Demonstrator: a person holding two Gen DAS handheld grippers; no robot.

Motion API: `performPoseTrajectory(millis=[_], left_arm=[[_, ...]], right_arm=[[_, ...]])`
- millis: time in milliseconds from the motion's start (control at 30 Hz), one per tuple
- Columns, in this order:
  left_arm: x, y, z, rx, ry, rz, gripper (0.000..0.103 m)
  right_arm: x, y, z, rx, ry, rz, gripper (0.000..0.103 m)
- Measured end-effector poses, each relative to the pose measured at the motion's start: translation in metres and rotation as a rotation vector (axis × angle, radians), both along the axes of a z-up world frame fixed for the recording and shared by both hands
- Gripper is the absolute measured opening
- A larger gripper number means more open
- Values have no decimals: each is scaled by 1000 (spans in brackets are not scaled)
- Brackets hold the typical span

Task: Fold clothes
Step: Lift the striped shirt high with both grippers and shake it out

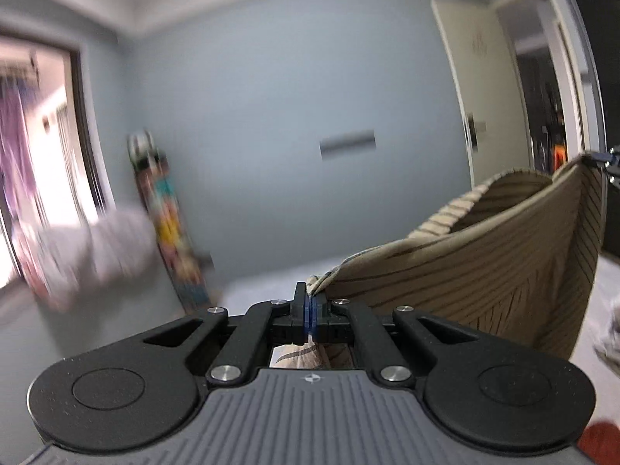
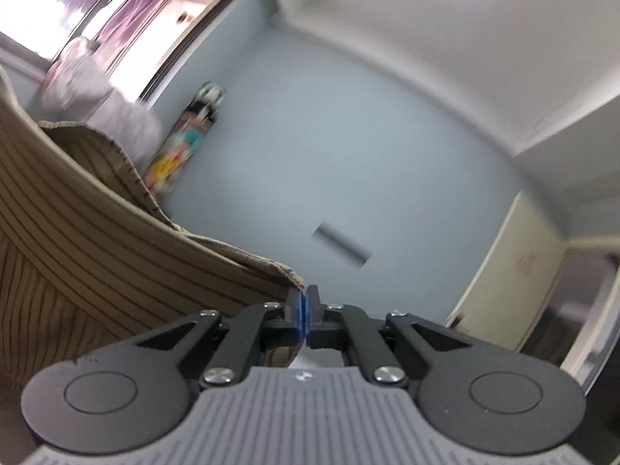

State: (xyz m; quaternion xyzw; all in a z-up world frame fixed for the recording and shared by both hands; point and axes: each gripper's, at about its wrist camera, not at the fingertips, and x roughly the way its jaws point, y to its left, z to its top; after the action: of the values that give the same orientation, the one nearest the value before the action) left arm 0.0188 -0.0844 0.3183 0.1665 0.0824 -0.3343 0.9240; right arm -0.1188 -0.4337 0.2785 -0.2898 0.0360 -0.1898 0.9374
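Between both clamped tongs (image 1: 311, 302) (image 2: 304, 302), striped garment (image 1: 484, 271).

- A pale blue-grey wall (image 1: 271, 116) fills the middle of both views.
- A skateboard (image 1: 170, 224) with a bright multicoloured deck leans upright against that wall, wheels at its top end; it sits at about 9 o'clock in the left wrist view and 10 o'clock in the right.
- A blurred pale lilac heap (image 1: 97, 248) lies just beside the skateboard, at 9 o'clock.
- A bright window (image 2: 128, 11) with purple curtains sits at 11 o'clock in the right wrist view.
- A small dark rectangular mark (image 1: 347, 144) is on the wall near centre.
- A cream door (image 1: 492, 89) stands open at 2 o'clock, a dim room behind it.
- White ceiling (image 2: 426, 19) at 12 o'clock.
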Motion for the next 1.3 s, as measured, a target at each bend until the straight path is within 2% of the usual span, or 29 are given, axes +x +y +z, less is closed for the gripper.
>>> performPoseTrajectory(millis=[133, 233, 433, 633, 900, 1100, 1300], left_arm=[[-30, -3, 61, -58, -144, 4, 0], [-51, 3, 88, -97, -209, 0, 0], [-83, 13, 98, -152, -279, -39, 0], [-93, 25, 92, -149, -297, -72, 0], [-82, 25, 85, -127, -275, -55, 0], [-53, 0, 71, -83, -217, -49, 0], [2, -42, 42, -1, -146, -32, 0]], right_arm=[[-28, -1, 64, -15, -109, -8, 2], [-51, 0, 98, -38, -156, -4, 2], [-105, 10, 131, -114, -229, -16, 2], [-139, 23, 134, -147, -249, -24, 2], [-131, 24, 126, -146, -224, -13, 2], [-88, 11, 106, -119, -155, -12, 2], [-31, -12, 78, -75, -62, -14, 2]])
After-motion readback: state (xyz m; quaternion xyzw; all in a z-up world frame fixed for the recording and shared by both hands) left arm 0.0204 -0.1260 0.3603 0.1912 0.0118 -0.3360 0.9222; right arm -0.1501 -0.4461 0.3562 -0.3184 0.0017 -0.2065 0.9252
